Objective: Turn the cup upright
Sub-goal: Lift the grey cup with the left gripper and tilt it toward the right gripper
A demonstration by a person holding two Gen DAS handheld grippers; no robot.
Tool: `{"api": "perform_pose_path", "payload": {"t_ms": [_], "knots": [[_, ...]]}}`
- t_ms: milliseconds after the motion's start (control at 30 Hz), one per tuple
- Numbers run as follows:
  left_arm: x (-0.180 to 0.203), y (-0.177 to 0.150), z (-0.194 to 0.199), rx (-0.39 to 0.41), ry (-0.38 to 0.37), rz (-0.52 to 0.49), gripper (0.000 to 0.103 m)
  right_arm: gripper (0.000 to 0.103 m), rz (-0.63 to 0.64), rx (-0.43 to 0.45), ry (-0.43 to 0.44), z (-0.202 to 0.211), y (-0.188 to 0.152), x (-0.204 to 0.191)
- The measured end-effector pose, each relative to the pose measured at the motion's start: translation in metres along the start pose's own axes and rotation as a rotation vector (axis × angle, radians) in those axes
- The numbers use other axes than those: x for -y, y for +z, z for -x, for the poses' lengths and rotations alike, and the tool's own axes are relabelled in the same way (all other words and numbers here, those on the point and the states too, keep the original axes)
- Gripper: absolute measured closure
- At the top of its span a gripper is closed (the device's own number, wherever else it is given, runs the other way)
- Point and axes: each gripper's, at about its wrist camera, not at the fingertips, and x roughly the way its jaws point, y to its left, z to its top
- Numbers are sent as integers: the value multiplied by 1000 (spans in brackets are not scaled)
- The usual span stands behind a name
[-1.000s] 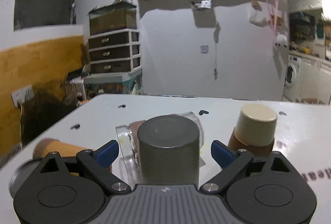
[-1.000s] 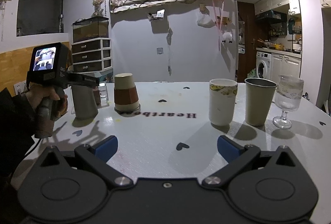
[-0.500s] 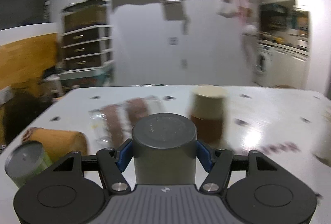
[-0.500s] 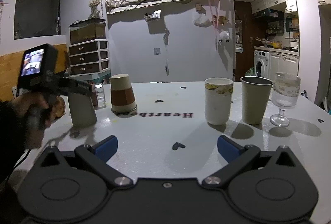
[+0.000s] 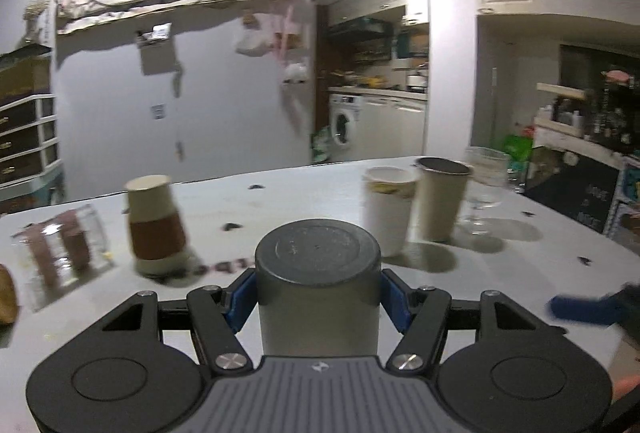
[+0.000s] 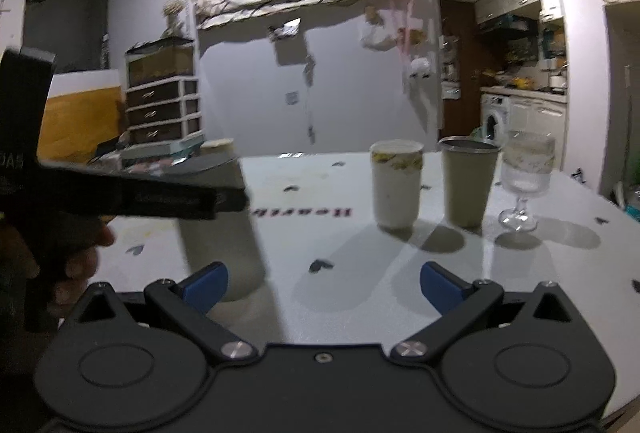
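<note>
My left gripper (image 5: 318,299) is shut on a grey metal cup (image 5: 318,281) that is upside down, its flat base toward the camera. In the right wrist view the same cup (image 6: 224,233) hangs in the left gripper just above the white table (image 6: 360,273), close in front of my right gripper's left finger. My right gripper (image 6: 322,283) is open and empty above the table's near edge.
An upside-down brown and cream paper cup (image 5: 154,223) and a glass lying on its side (image 5: 60,253) are at the left. A white paper cup (image 6: 396,183), an upright grey cup (image 6: 468,181) and a wine glass (image 6: 524,179) stand at the right.
My left gripper closed on the grey cup, lifted it and carried it right toward the right gripper, turning to face the upright cups. The right gripper stayed open.
</note>
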Motion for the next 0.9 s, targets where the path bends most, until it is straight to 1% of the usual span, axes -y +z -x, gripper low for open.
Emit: {"api": "perform_pose_path", "payload": {"t_ms": [167, 233, 500, 600, 800, 900], "knots": [[5, -2, 0, -4, -69, 30, 38, 0, 1, -55, 79, -18, -7, -5], [4, -3, 5, -4, -97, 41, 38, 0, -9, -73, 83, -27, -8, -6], [-2, -12, 29, -3, -145, 76, 38, 0, -47, -95, -16, -47, -12, 2], [-1, -22, 36, -10, -140, 62, 38, 0, -45, -110, -43, -50, -15, 4], [-2, -49, 41, -87, -107, 65, 38, 0, -41, -126, -120, -47, -21, 13], [2, -57, 40, -130, -105, 62, 38, 0, -46, -128, -157, -44, -21, 18]]}}
